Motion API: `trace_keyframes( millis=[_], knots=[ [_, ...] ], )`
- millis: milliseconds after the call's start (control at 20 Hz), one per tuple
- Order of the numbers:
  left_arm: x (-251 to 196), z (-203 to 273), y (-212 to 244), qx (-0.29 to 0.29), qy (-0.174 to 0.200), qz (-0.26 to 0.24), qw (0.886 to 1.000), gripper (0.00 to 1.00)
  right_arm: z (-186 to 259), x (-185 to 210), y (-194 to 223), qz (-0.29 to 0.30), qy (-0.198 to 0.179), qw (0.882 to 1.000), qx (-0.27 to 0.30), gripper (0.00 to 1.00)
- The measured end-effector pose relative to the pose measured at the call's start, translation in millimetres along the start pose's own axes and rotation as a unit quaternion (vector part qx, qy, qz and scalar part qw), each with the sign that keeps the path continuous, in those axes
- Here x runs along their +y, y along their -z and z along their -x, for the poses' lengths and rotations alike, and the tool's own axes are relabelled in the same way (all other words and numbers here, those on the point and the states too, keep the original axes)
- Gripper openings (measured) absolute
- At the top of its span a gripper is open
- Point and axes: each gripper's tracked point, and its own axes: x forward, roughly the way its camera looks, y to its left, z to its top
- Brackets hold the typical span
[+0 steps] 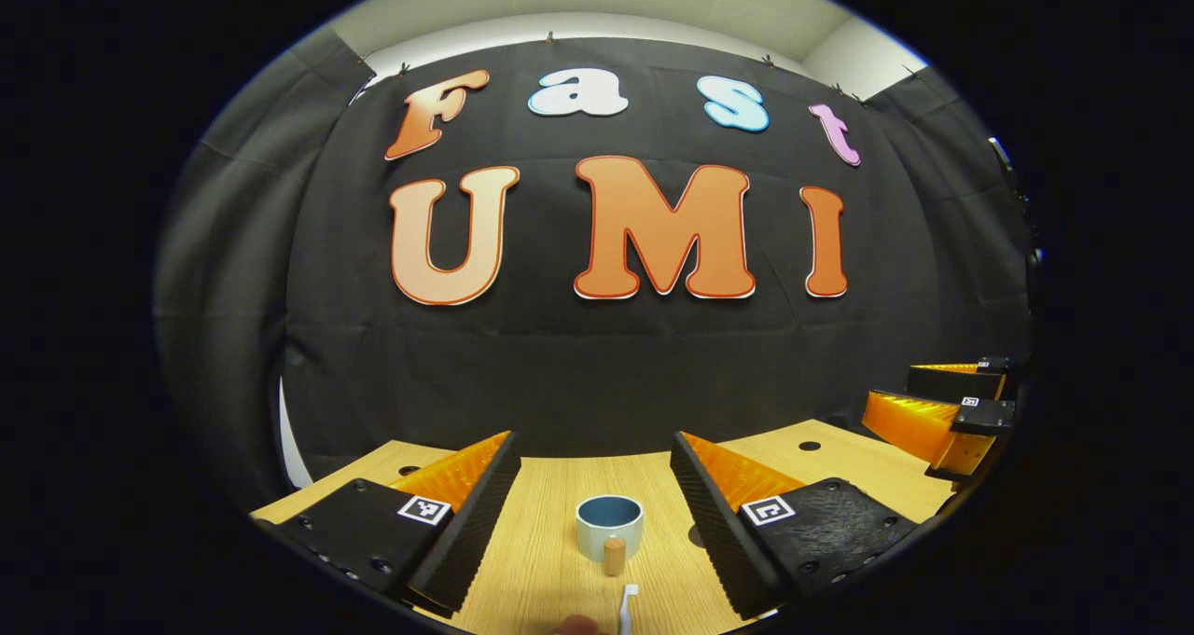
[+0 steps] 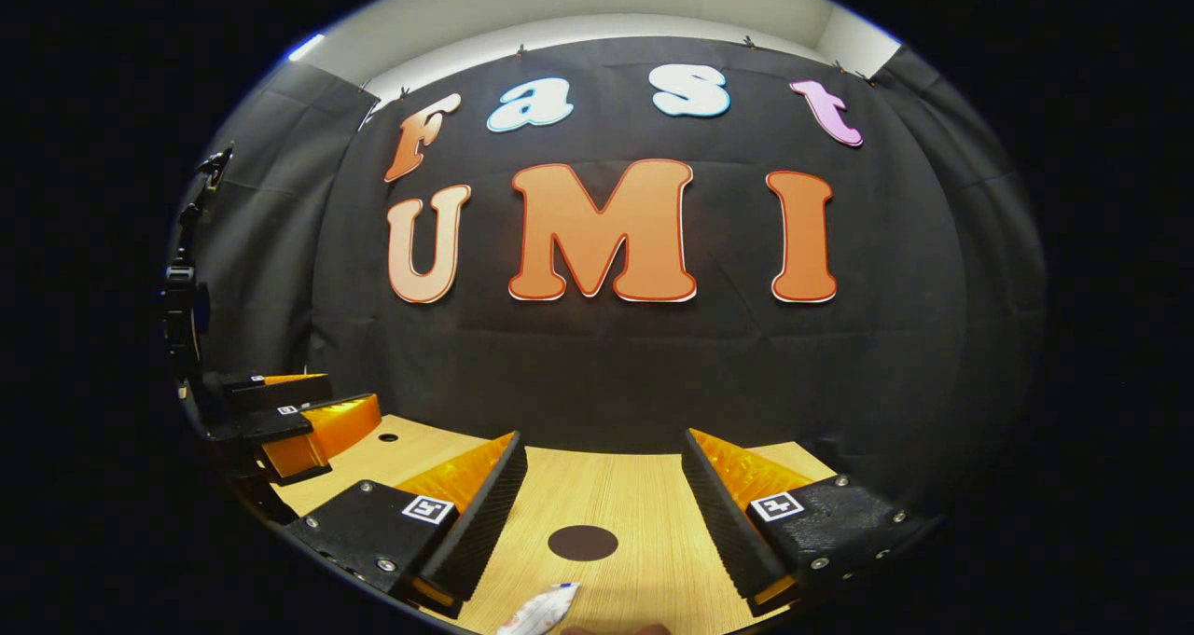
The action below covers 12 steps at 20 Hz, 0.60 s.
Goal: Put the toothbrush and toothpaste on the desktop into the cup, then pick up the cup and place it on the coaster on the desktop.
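Light wooden table [image 1: 560,560] at 6 o'clock, small dark hole [image 1: 809,447] in it at 4 o'clock, black cloth wall [image 1: 597,365] behind, white ceiling [image 2: 597,1] at 12 o'clock

Low in the left gripper view's centre, a pale cup [image 1: 609,527] with a blue inside stands upright, its wooden handle toward the camera. A white toothbrush [image 1: 627,607] lies just below it. In the right gripper view a round dark coaster [image 2: 582,543] lies flat at lower centre, and a white toothpaste [image 2: 541,611] tube lies at the bottom edge.
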Motion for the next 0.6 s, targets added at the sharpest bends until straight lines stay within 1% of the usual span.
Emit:
trace_keyframes(
  millis=[250,450,600],
  knots=[
    [2.7,2.2,-11.3,-0.008,0.004,0.022,1.000,0.96,0.1,8.6,-11.1,-0.006,-0.018,1.000,-0.007,1.00],
    [12.0,3.8,-23.2,-0.017,0.002,0.045,0.999,0.96,-0.4,12.8,-25.8,-0.014,-0.020,0.999,-0.026,0.99],
    [20.6,1.0,-28.1,-0.021,-0.009,0.024,0.999,0.97,-0.1,17.2,-27.3,-0.011,-0.027,0.999,-0.023,1.00]
  ],
)
